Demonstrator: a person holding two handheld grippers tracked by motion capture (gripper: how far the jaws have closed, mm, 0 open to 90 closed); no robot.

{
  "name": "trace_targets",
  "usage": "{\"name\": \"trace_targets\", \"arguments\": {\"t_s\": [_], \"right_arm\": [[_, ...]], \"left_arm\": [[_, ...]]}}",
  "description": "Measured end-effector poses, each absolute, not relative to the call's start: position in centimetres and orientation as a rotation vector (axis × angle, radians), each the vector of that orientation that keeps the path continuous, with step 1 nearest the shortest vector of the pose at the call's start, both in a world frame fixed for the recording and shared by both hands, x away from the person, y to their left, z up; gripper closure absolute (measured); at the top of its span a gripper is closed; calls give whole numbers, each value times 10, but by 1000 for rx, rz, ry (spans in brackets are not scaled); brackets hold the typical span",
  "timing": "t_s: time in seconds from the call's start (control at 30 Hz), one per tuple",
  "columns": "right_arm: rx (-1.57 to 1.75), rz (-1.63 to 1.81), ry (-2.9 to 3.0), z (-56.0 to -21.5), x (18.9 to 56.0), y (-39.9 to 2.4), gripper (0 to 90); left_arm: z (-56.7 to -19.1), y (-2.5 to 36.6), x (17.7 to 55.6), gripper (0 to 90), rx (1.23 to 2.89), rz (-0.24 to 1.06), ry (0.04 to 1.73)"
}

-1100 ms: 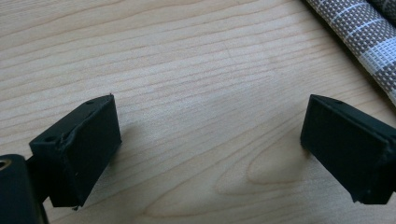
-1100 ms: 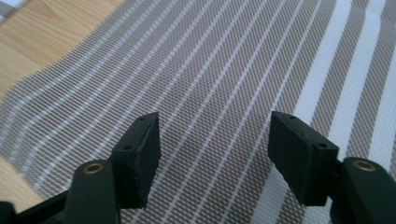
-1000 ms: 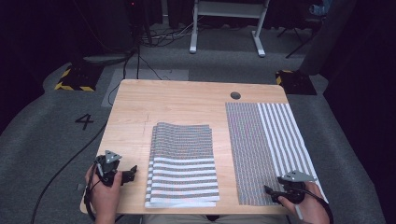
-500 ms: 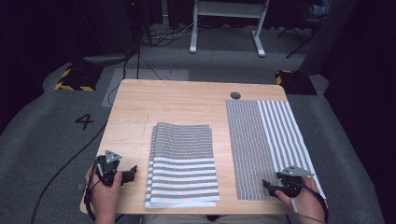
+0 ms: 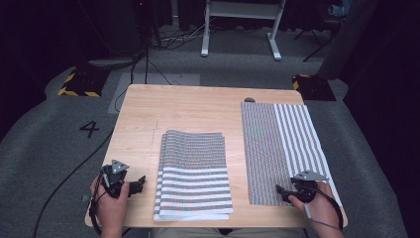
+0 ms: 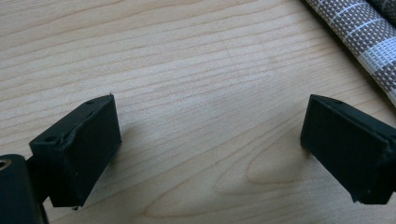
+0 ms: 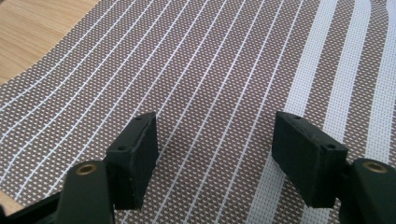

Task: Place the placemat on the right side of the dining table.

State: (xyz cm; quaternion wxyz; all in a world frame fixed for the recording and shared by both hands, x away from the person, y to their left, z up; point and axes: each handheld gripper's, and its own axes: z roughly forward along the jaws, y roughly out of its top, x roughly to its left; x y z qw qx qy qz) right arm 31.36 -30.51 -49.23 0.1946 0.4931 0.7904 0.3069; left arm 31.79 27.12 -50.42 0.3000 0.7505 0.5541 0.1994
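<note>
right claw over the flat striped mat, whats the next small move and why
Probably lower the right claw onto the near edge of the flat placemat and close on it. The jaws stand open above the weave with nothing between them, and that mat lies spread out singly beside the stacked mats. The left claw is open over bare table, so the right side looks set to act first.

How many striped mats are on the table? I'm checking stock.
2 that can be told apart: a folded stack at mid-table, which may hold more layers, and a flat mat at the right.
</note>
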Motion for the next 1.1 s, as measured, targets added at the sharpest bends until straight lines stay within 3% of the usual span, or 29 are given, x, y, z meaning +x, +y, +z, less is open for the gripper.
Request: {"name": "trace_targets", "arguments": {"t_s": [1.1], "right_arm": [[1307, 936, 2220, -491, 318, -296, 336]], "left_arm": [[-504, 271, 318, 49, 1994, 520, 1471]]}}
